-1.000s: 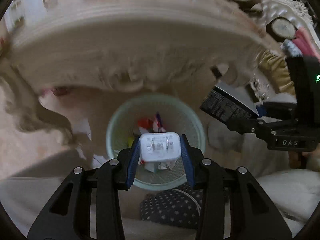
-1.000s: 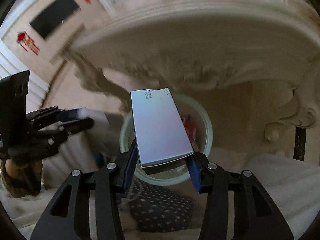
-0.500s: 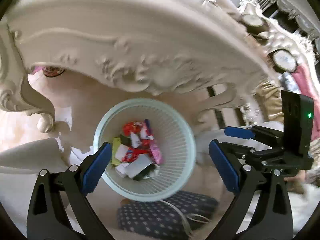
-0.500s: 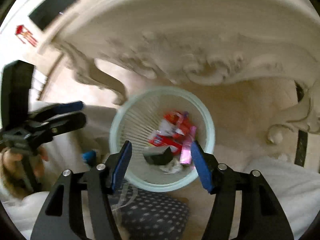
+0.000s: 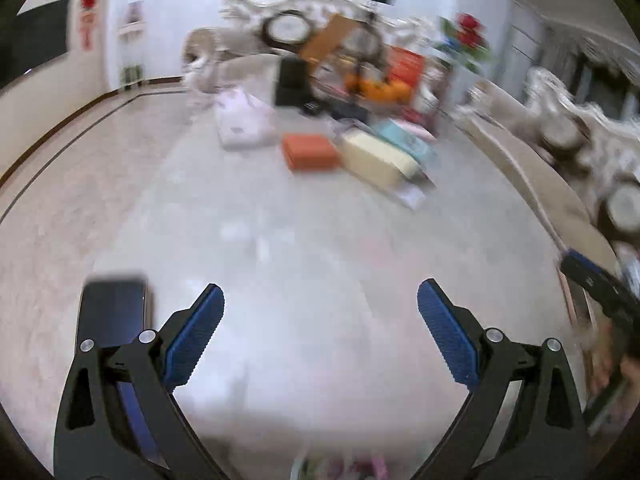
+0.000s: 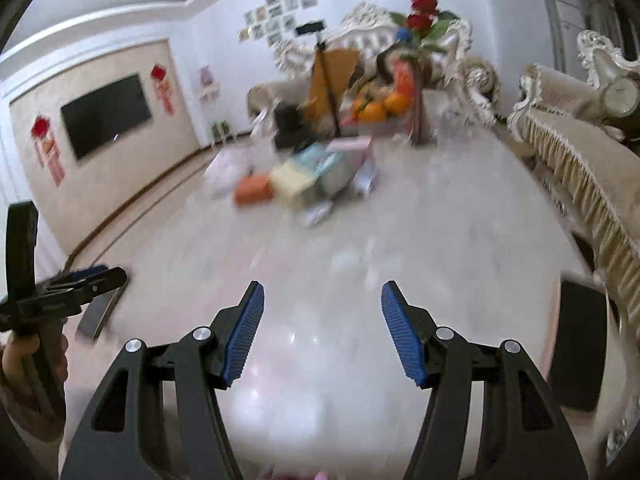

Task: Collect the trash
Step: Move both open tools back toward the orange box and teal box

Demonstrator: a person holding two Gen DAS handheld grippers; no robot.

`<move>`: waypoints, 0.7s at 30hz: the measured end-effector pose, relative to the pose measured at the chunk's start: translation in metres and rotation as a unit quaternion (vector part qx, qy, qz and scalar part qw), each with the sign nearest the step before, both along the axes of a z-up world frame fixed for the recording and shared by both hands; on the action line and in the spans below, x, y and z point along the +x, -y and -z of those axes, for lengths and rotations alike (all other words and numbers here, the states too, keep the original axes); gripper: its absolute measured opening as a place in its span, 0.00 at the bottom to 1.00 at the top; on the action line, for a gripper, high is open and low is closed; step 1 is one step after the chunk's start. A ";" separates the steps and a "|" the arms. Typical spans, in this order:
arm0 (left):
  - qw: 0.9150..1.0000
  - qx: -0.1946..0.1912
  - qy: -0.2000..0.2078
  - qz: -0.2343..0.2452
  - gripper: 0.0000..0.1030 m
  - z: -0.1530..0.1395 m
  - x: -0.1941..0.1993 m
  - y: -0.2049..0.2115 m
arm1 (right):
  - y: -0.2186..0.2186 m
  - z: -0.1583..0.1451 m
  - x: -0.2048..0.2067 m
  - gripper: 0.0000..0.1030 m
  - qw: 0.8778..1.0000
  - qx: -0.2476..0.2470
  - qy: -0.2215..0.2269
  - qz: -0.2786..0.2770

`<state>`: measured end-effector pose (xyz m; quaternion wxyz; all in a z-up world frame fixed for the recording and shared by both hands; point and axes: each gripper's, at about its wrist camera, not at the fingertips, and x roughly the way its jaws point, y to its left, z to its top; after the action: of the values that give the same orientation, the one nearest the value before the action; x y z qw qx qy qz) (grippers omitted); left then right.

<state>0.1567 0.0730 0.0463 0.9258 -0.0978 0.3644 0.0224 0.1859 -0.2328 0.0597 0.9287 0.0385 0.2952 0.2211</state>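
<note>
Left wrist view. My left gripper [image 5: 320, 312] is spread wide with nothing between its blue pads [image 5: 194, 330], poised over the pale, glossy table [image 5: 280, 240]. The remaining clutter sits well away at the far end: an orange box [image 5: 310, 151], just beside it a cream box [image 5: 376, 158], and a teal box [image 5: 408, 142] behind that; a pale pink bag [image 5: 242, 120] lies to their left. All are blurred, so which of them counts as trash I cannot tell. A dark phone [image 5: 112, 312] lies flat close to my left finger; I judge it not trash.

Right wrist view. My right gripper [image 6: 322, 320] is likewise open and empty. The same cluster shows mid-table: the orange box [image 6: 253, 189], cream box [image 6: 290, 182] and teal box [image 6: 320, 164] touching or nearly so, with a small flat piece [image 6: 318, 212] in front. A dark flat object [image 6: 578, 346] rests at the table's right edge.

Handling, as I judge it: the boxes look like light, stiff cardboard that may crush under a hard squeeze; I would take one across its narrow sides. The gloss suggests it may slide when nudged. The flat piece needs an edge pinch.
</note>
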 end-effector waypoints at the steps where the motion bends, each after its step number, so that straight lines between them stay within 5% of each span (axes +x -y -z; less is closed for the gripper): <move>1: 1.000 -0.004 0.002 -0.012 0.92 -0.001 0.018 -0.004 | -0.007 -0.003 0.019 0.56 1.000 -0.006 0.006 -0.005; 10: 0.996 0.006 -0.053 -0.070 0.92 0.028 0.164 -0.023 | -0.076 0.005 0.140 0.56 0.991 -0.120 0.024 -0.050; 21: 0.993 0.010 -0.089 -0.079 0.92 0.062 0.220 -0.028 | -0.137 0.028 0.193 0.56 0.959 -0.255 0.024 -0.125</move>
<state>0.3768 0.1008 -0.0158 0.8858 -0.1149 0.4365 0.1076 0.3785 -0.0960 0.0313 0.8796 -0.2422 0.3216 0.2534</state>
